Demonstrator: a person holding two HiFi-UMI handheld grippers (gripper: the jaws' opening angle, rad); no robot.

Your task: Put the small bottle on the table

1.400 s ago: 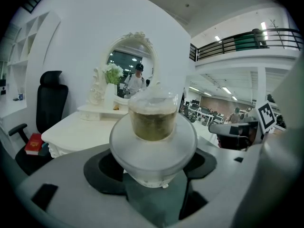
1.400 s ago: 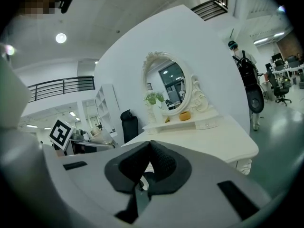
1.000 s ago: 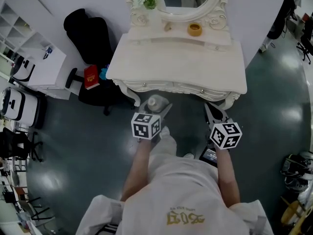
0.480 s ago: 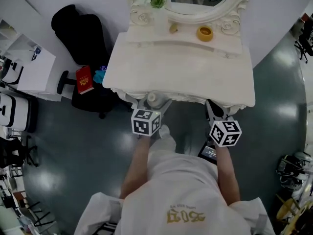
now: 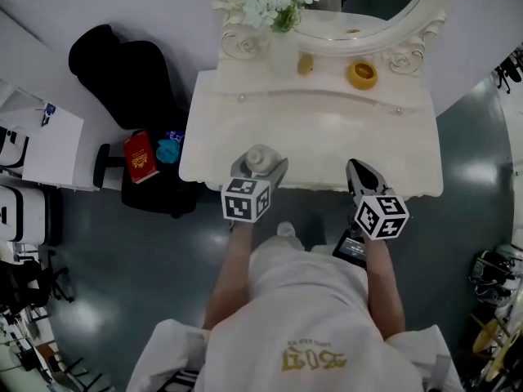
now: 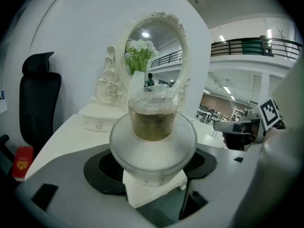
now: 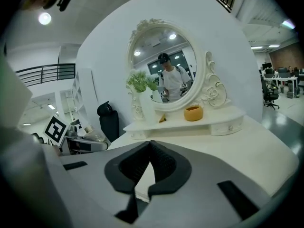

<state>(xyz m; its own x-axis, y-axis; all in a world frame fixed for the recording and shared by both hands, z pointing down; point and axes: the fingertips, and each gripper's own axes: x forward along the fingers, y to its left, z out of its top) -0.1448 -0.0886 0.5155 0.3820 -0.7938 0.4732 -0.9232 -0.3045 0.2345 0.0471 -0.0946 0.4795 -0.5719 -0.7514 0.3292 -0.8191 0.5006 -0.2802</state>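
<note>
My left gripper (image 5: 260,168) is shut on a small frosted bottle (image 5: 260,159) with a clear cap and yellowish liquid (image 6: 153,122). It holds the bottle over the front left edge of the white dressing table (image 5: 319,137). In the left gripper view the bottle (image 6: 153,141) fills the middle, clamped between both jaws. My right gripper (image 5: 360,178) is shut with nothing in it, over the table's front edge to the right. Its jaw tips meet in the right gripper view (image 7: 149,148).
On the table's back shelf stand a vase of white flowers (image 5: 278,6), an orange bowl (image 5: 362,73) and an oval mirror (image 5: 359,6). A black chair (image 5: 122,72) and a red box (image 5: 140,155) sit left of the table.
Both grippers have moved forward, from in front of the table to over its front edge, the left still holding the bottle. The table now looks closer in the head view.
</note>
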